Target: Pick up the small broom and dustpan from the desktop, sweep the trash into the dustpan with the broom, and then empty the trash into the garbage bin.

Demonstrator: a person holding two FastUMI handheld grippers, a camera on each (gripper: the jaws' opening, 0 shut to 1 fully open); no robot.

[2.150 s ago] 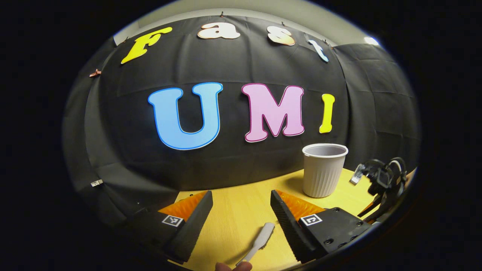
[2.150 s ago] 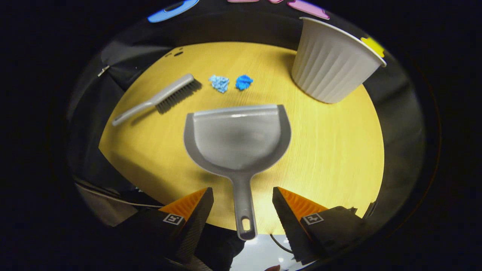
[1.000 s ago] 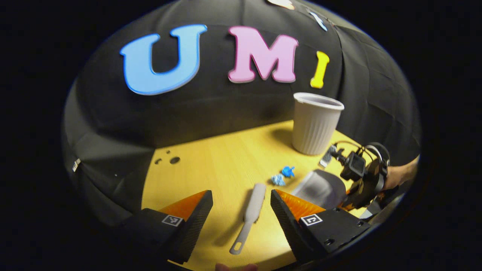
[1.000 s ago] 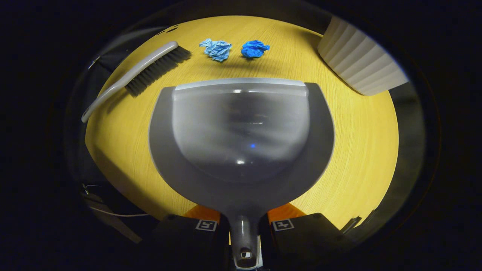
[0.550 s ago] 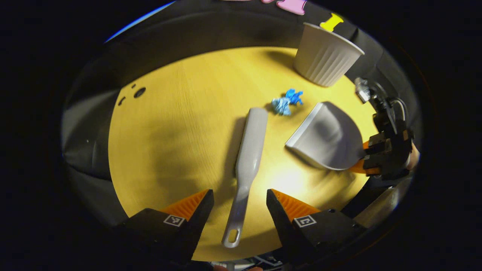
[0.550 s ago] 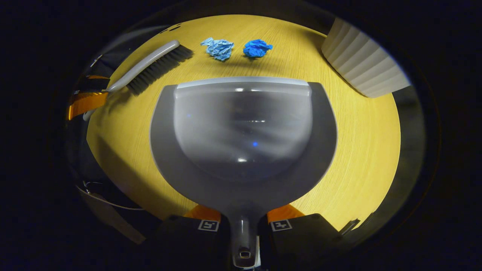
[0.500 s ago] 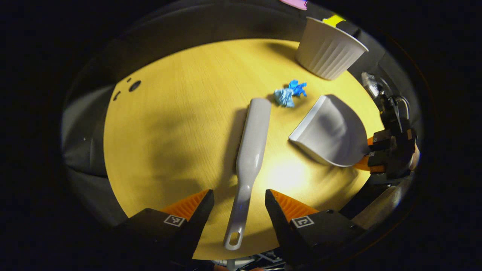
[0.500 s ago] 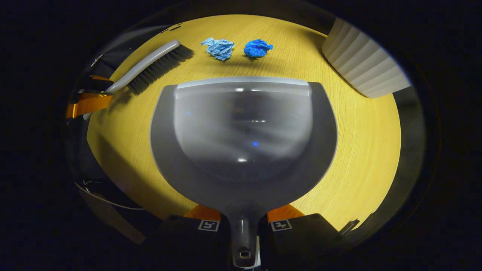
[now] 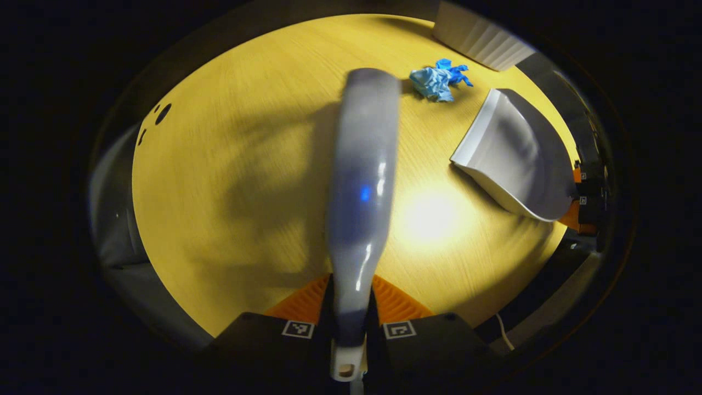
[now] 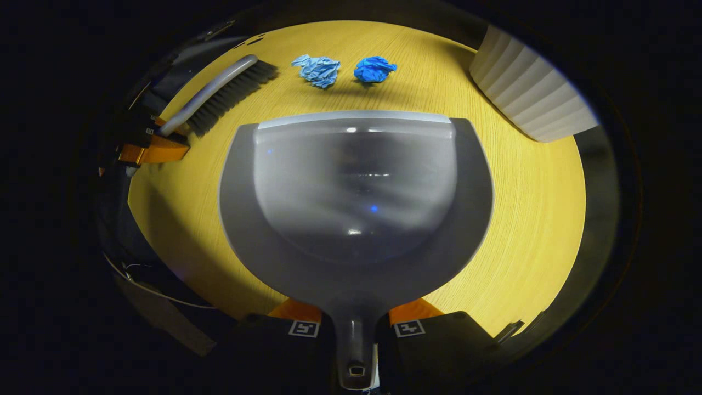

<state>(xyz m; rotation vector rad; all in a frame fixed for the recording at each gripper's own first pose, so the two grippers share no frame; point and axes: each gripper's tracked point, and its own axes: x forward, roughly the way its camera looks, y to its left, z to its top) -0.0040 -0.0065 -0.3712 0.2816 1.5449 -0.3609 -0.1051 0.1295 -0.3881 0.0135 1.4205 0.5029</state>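
Your left gripper (image 9: 347, 307) fingers pinch the grey broom (image 9: 362, 181) handle above the table (image 9: 230, 181). Your right gripper (image 10: 355, 323) fingers pinch the grey dustpan (image 10: 355, 203) handle, blue trash (image 10: 345, 69) beyond it.

The place was a staged recording booth rather than a lived-in room. A yellow wood-grain desktop (image 10: 526, 230) had cable holes (image 9: 162, 113) drilled near one corner, and dark cloth (image 9: 109, 230) hung close around the desktop's edges. A loose white cable (image 10: 159, 296) trailed below the desktop's near edge.
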